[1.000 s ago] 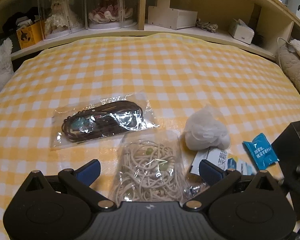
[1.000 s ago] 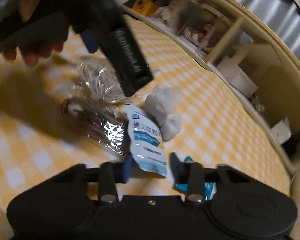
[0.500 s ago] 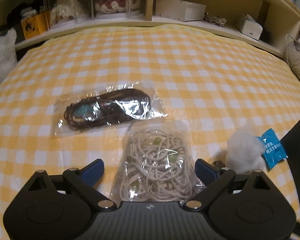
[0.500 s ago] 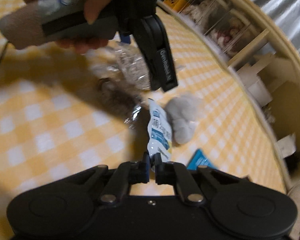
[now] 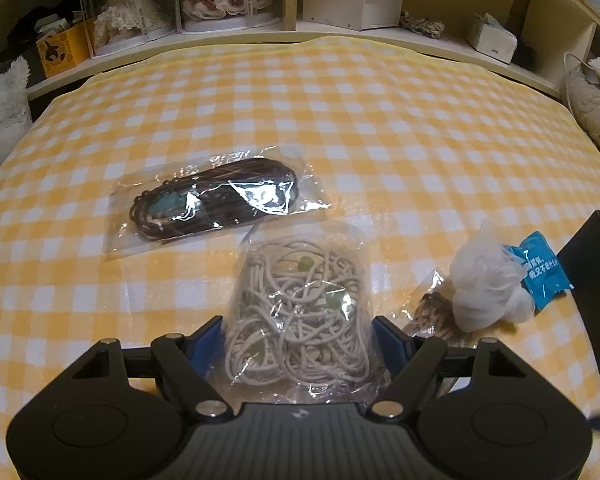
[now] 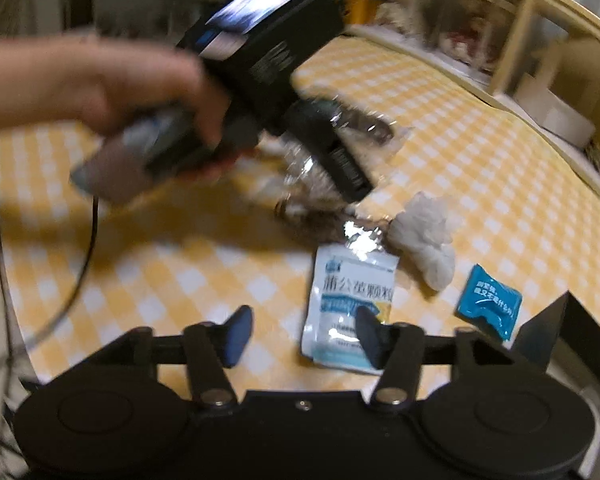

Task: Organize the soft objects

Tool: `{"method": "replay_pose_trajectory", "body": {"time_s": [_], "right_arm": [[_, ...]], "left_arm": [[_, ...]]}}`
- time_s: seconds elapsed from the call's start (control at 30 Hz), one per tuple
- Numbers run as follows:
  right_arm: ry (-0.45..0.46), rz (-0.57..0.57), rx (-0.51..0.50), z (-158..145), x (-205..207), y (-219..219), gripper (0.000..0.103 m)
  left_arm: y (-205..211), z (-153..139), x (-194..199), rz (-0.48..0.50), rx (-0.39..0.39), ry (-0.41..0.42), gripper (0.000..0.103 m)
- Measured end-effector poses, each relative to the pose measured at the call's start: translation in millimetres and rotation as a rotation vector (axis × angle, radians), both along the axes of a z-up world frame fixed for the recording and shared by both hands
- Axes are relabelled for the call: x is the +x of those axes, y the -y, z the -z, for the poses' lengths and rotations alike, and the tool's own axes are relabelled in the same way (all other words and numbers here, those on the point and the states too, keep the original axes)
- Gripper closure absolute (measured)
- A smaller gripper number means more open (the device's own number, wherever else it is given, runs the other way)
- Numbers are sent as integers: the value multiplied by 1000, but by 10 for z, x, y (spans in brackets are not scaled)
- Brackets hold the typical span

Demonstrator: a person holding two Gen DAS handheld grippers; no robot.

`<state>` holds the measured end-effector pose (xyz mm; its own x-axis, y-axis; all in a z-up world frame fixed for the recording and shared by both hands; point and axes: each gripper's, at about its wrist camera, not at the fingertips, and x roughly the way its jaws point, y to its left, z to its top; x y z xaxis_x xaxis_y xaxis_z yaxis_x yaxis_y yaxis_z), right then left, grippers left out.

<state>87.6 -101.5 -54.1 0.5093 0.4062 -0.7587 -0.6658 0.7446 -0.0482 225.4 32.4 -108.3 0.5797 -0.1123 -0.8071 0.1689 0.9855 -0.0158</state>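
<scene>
In the left wrist view a clear bag of beige cord [image 5: 300, 304] lies on the checked cloth between the blue fingertips [image 5: 210, 342] of my left gripper [image 5: 300, 340]. Its jaws are closing, close against the bag's edges. My right gripper [image 6: 300, 336] is opening above the cloth. A white and blue sachet [image 6: 348, 300] lies flat under its right fingertip [image 6: 370, 334], not pinched. A white soft wad [image 6: 428, 236] and a small blue sachet [image 6: 488, 300] lie just beyond. A hand [image 6: 120, 80] holds the left gripper's body [image 6: 268, 68], blurred.
A clear bag of dark cord [image 5: 212, 200] lies beyond the beige one. The white wad [image 5: 488, 280], blue sachet [image 5: 540, 268] and a small bag of brown cord [image 5: 432, 312] sit at the right beside a black box [image 5: 596, 280]. Shelves with dolls [image 5: 124, 16] line the far edge.
The right gripper, shut on the white and blue sachet half a second ago, has opened and the sachet lies on the cloth. The left jaws have narrowed around the beige cord bag.
</scene>
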Motion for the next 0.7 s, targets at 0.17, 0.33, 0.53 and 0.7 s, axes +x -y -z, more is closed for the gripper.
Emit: {"method": "replay_pose_trajectory", "body": {"time_s": [0.17, 0.33, 0.53, 0.7], "right_arm": [[-22, 125, 50, 29, 213, 86, 33], [-20, 143, 1, 147, 349, 54, 19], [-33, 96, -72, 336, 443, -64, 15], [-73, 119, -45, 410, 574, -46, 15]], "left_arm": [[-100, -58, -25, 23, 25, -63, 25], [-160, -103, -58, 50, 62, -102, 21], [-150, -112, 2, 36, 95, -45, 5], [-102, 34, 128, 47, 89, -74, 5]]}}
